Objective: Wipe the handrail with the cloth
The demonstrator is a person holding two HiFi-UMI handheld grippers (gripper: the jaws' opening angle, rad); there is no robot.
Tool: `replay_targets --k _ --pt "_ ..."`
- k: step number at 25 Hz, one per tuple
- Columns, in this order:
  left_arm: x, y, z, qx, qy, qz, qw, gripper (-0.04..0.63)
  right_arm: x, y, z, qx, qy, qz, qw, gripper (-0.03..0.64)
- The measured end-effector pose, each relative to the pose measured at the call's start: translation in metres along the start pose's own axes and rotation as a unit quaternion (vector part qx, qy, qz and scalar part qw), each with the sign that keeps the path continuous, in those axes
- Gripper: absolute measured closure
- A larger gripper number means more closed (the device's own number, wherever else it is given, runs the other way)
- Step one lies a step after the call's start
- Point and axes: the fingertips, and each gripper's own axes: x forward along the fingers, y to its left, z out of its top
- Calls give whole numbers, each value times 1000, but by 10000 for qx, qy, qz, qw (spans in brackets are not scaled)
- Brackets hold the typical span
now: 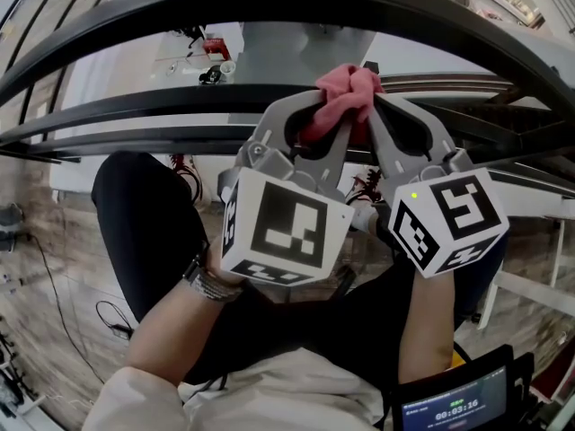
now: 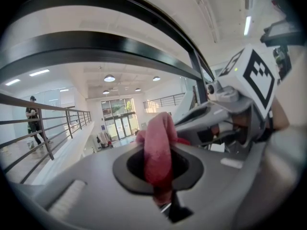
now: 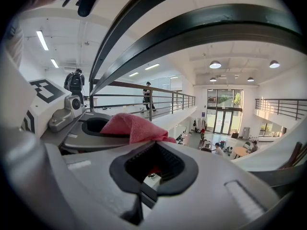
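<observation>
Over a bright atrium, the black handrail (image 1: 144, 100) runs crosswise. The left gripper (image 1: 319, 113) and right gripper (image 1: 374, 104) are both clamped on the pink cloth (image 1: 349, 88), bunched against the rail and equally near.

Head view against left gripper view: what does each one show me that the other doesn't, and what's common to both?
Only the head view: a wristband on the person's left wrist, the left gripper's marker cube, and a timer screen at bottom right.

Only the left gripper view: the left gripper with its tongs shut on the pink cloth, glass entrance doors far off, and a person walking by a balcony railing.

Both: the cloth, the black handrail, and the right gripper's marker cube.
</observation>
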Motion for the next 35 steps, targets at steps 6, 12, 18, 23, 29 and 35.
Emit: replay_targets --k 6,12,18,23,29,35 --pt "2 -4 2 92 -89 -75 9999 568 -4 -3 -2 -38 -5 -43 10000 615" --pt "1 -6 2 109 -133 -155 9997 565 -7 -2 -2 -41 21 -23 10000 615" --pt "0 -8 1 121 -125 -217 9996 563 -8 0 -4 0 52 25 10000 615" --pt "-1 -10 4 242 -162 -348 9990 561 -9 0 -5 63 82 93 9999 615" --pt "-4 -16 -5 84 -83 -427 9990 561 -12 2 -6 153 137 212 9996 615" --pt "-4 -21 -11 136 21 -647 9978 561 -12 6 -15 379 330 496 9975 615"
